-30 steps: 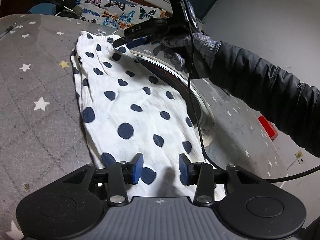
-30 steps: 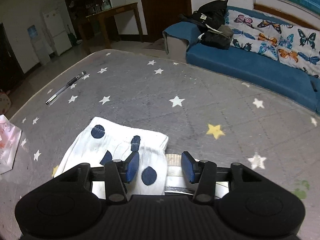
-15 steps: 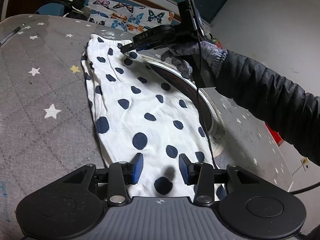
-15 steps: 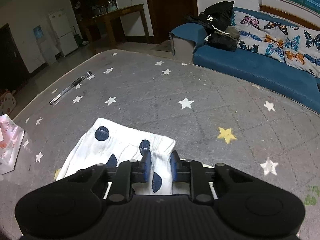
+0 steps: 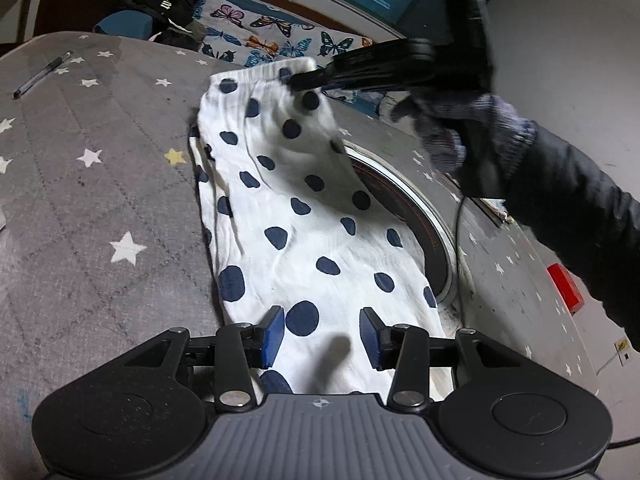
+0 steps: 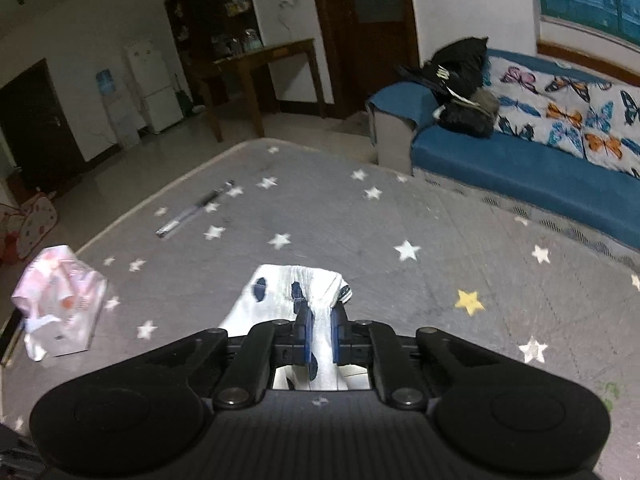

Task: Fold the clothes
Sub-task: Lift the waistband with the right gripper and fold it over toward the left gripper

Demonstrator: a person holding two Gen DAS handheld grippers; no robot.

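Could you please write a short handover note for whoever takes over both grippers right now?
Right gripper: shut on the waistband end of the polka-dot trousers, lifted off the star-print cover.
Left gripper: open, jaws either side of the near end, gripping nothing.
Done: one end picked up.
Left: likely carry that end toward the near end, lay it flat, smooth the fold.
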